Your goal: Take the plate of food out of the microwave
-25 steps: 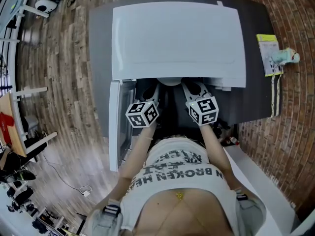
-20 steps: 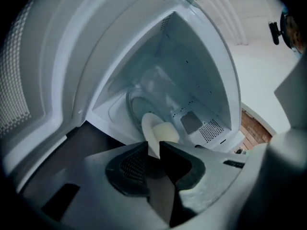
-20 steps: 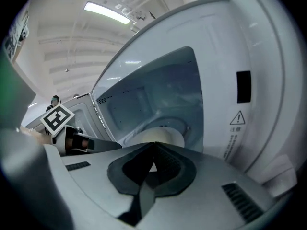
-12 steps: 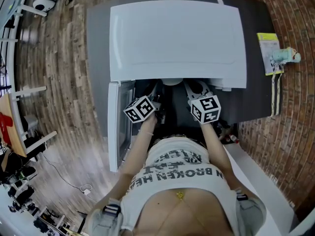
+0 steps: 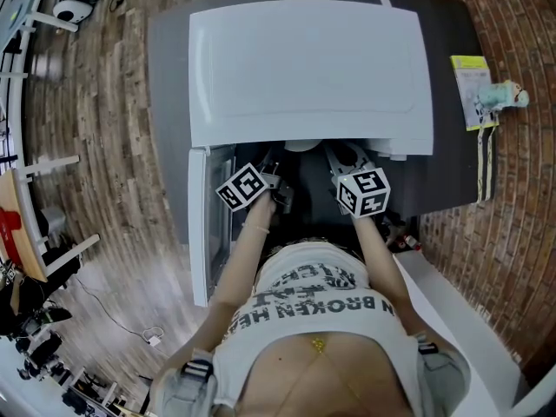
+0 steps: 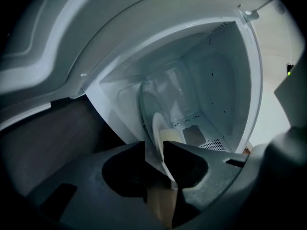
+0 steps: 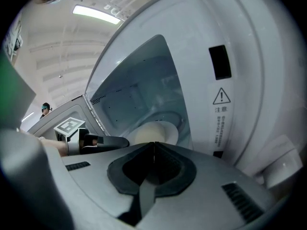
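Opening is the news here: the left claw (image 6: pixel 154 150) has just been spreading its jaws, and they now stand apart with the near rim of the plate (image 6: pixel 157 126) running into the gap between them. The jaws do not look to be pressing on the rim yet. Compared with a second ago in the head view, this claw's marker cube has also rolled over and slid a little toward 10 o'clock, which fits the left gripper view, where the plate shows nearly edge-on, rising from the jaw tips toward 12 o'clock.

The plate is not out yet: it lies inside the microwave (image 5: pixel 308 68) cavity, with pale food (image 6: pixel 171 137) on it at about 1 o'clock of the tips. The microwave door (image 5: pixel 201 224) hangs open at 8 o'clock of the cavity mouth.

The right claw (image 7: pixel 153 145) has its jaws closed together on nothing. It waits just outside the opening, at 3 o'clock of the left one, and the plate lies beyond its tips at 12 o'clock.

My reading is that the reach is done and the grasp comes next: closing on the rim, then drawing the plate out level so the food stays put.
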